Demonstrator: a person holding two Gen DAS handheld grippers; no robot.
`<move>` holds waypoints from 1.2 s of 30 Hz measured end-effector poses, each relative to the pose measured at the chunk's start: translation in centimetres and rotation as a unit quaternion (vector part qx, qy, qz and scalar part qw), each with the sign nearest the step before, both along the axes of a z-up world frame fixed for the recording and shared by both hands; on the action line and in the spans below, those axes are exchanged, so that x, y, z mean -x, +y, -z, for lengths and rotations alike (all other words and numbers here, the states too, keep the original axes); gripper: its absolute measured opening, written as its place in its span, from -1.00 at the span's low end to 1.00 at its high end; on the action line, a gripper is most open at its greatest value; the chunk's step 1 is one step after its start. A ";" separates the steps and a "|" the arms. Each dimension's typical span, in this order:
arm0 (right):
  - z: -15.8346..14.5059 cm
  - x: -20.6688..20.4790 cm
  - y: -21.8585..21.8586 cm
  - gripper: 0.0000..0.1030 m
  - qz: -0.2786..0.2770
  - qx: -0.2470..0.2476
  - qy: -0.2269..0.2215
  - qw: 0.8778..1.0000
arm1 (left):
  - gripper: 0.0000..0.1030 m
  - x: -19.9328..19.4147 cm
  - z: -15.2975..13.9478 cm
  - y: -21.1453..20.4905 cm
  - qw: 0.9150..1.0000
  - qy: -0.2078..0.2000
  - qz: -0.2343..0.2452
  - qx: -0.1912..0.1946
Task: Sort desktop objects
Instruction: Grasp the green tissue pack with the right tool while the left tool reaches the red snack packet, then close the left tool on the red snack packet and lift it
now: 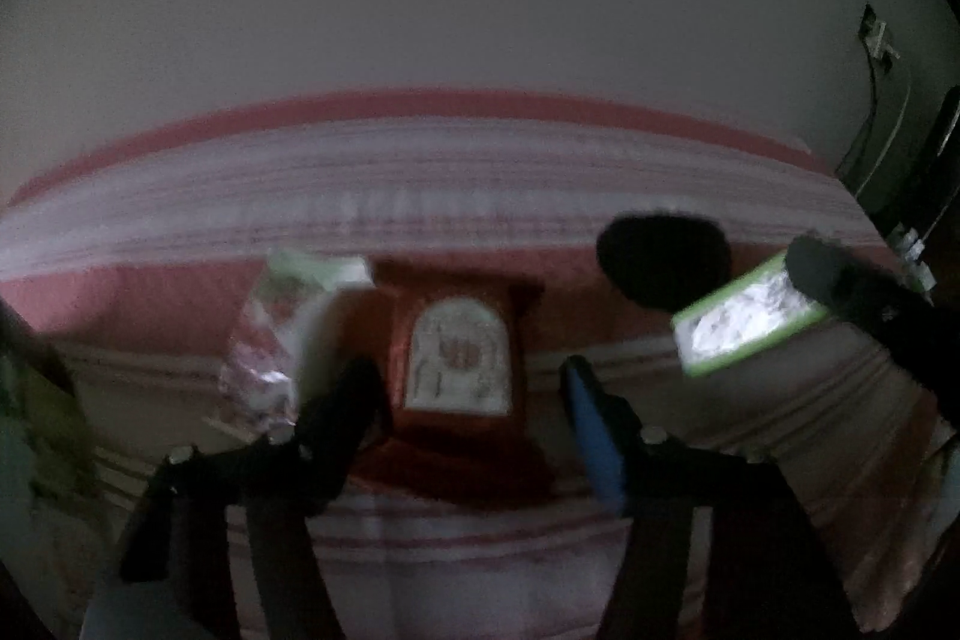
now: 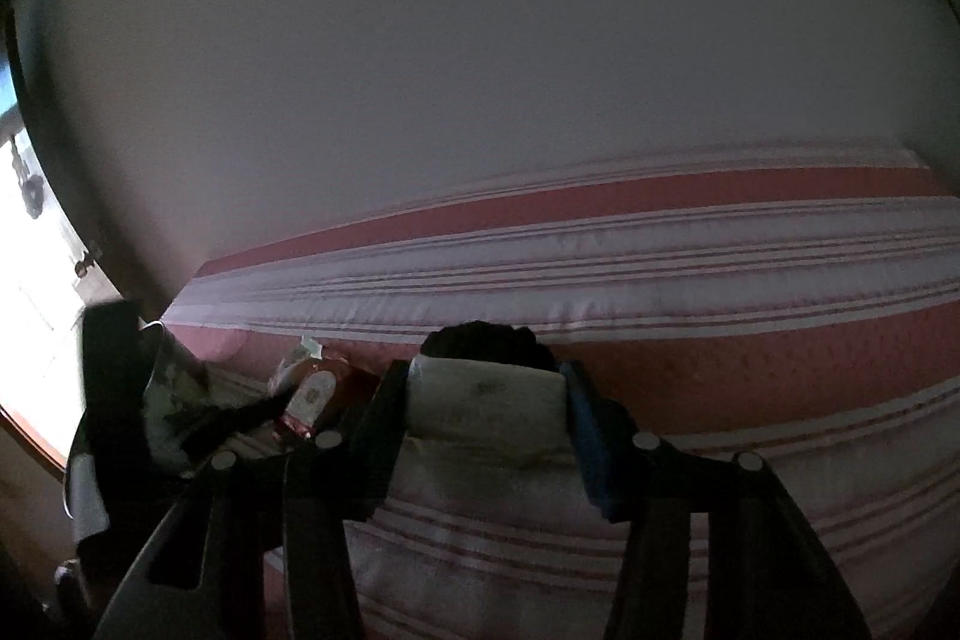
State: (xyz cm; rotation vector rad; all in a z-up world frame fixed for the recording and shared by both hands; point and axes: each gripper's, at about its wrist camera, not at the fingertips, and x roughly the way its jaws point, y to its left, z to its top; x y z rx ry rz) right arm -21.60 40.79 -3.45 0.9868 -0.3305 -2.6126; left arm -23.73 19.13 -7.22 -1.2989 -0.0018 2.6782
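In the left wrist view my left gripper [image 1: 474, 388] is open and empty, its jaws to either side of a red packet [image 1: 457, 358] with a white label that lies on the striped cloth. A clear crinkled packet [image 1: 282, 334] lies to its left. My right gripper [image 1: 816, 274] comes in from the right, shut on a green-edged flat packet [image 1: 744, 322]. In the right wrist view my right gripper [image 2: 487, 388] is shut on that pale packet [image 2: 486, 397]. A dark round object [image 1: 663, 265] lies behind it.
A pink and white striped cloth [image 2: 720, 244] covers the table, with a plain wall behind. Cables and a wall socket [image 1: 879, 40] are at the far right. In the right wrist view a bright window [image 2: 36, 280] is at the left edge.
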 end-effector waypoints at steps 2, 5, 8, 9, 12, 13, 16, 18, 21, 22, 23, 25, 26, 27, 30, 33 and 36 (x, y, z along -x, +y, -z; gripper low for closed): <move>-0.2 0.0 0.4 0.03 -0.004 0.017 -0.001 1.000 | -0.12 0.0 0.0 0.4 1.000 0.001 0.003 0.012; -0.7 -0.5 1.1 0.03 -0.009 0.046 0.010 0.999 | -0.21 -0.3 -0.3 0.0 1.000 0.003 0.013 -0.008; -1.7 -1.0 2.1 0.03 -0.019 0.088 0.030 0.995 | -0.21 -0.7 -0.6 -0.7 0.999 0.007 0.013 -0.046; -1.8 -1.1 2.5 0.03 -0.019 0.100 0.035 0.994 | -0.21 -1.0 -0.9 -0.9 0.998 0.018 0.014 -0.058; -2.1 -1.3 3.7 0.03 0.005 0.119 0.045 0.992 | -0.21 -3.0 -2.4 -1.3 0.994 0.076 0.016 -0.073; -2.1 -1.3 4.0 0.03 0.013 0.121 0.045 0.991 | -0.21 -3.8 -2.9 -1.6 0.992 0.094 0.016 -0.078; -1.9 -1.4 5.3 0.03 0.042 0.141 0.048 0.988 | -0.21 -6.0 -4.0 -2.6 0.987 0.138 0.010 -0.088; -2.1 -1.7 5.8 0.03 0.056 0.150 0.059 0.985 | -0.21 -6.5 -4.4 -2.3 0.982 0.165 0.011 -0.091; -2.7 -2.2 5.6 0.03 0.061 0.138 0.080 0.985 | -0.21 -8.2 -5.1 -3.4 0.977 0.196 0.006 -0.087; -2.8 -2.3 5.6 0.03 0.056 0.141 0.084 0.985 | -0.21 -8.2 -5.0 -3.3 0.976 0.201 0.006 -0.087; -2.8 -2.5 5.4 0.03 0.050 0.146 0.088 0.984 | -0.21 -8.3 -5.0 -3.4 0.975 0.207 0.006 -0.087; -3.0 -2.6 5.3 0.03 0.046 0.150 0.095 0.983 | -0.21 -8.4 -4.9 -3.4 0.973 0.216 0.002 -0.086; -3.1 -2.7 5.4 0.03 0.047 0.150 0.098 0.983 | -0.21 -8.3 -4.9 -3.5 0.973 0.217 -0.001 -0.083; -3.3 -2.9 5.4 0.03 0.051 0.148 0.104 0.982 | -0.21 -7.6 -4.6 -3.6 0.973 0.217 -0.002 -0.081; -3.3 -3.3 5.6 0.03 0.063 0.145 0.115 0.981 | -0.21 -7.5 -4.9 -4.0 0.972 0.220 -0.007 -0.078; -3.2 -3.5 5.0 0.02 0.070 0.154 0.119 0.978 | -0.21 -8.6 -5.1 -3.2 0.971 0.226 -0.008 -0.073; -3.4 -3.9 3.8 0.02 0.077 0.139 0.131 0.978 | -0.21 -10.0 -5.4 -3.6 0.970 0.232 -0.004 -0.079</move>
